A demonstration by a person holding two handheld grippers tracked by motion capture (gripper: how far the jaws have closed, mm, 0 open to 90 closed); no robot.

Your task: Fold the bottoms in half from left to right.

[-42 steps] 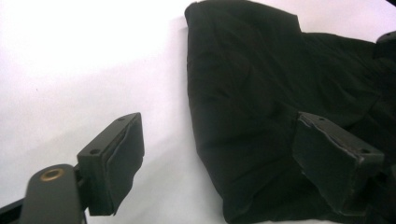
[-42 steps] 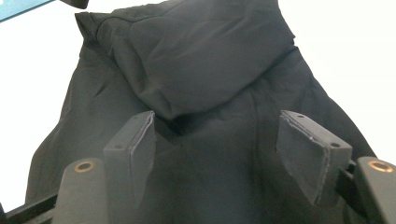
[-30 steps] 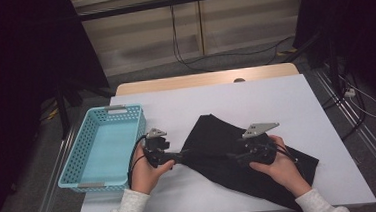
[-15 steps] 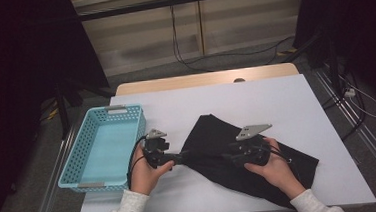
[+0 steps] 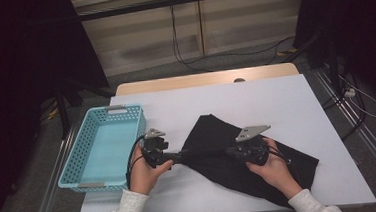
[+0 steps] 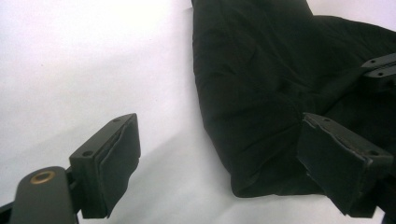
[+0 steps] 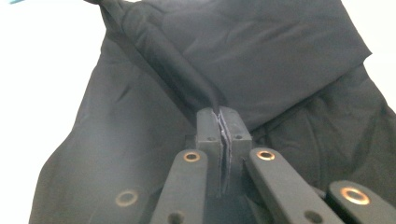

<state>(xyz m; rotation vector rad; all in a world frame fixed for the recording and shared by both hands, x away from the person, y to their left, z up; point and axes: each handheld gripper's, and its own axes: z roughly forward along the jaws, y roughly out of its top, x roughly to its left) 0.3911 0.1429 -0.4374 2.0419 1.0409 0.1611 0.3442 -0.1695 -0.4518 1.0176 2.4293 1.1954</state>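
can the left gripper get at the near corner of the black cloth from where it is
Probably yes: the left gripper stands open with the corner of the black cloth between its pads, bare white table beside it, nothing blocking.

The left tongs (image 6: 219, 161) stand wide open above the white worktop (image 6: 84, 65), one black jaw at the lower left and the other at the lower right. A black cloth (image 6: 261, 84) lies crumpled on the worktop, and its lower edge reaches between the jaws, close to the right one. At the right edge, the tip of the other tongs (image 6: 380, 67) rests on the cloth.

Dim high view with black surroundings, bright overexposed table (image 5: 296, 108) in soft-focus close-ups, faint shadows.
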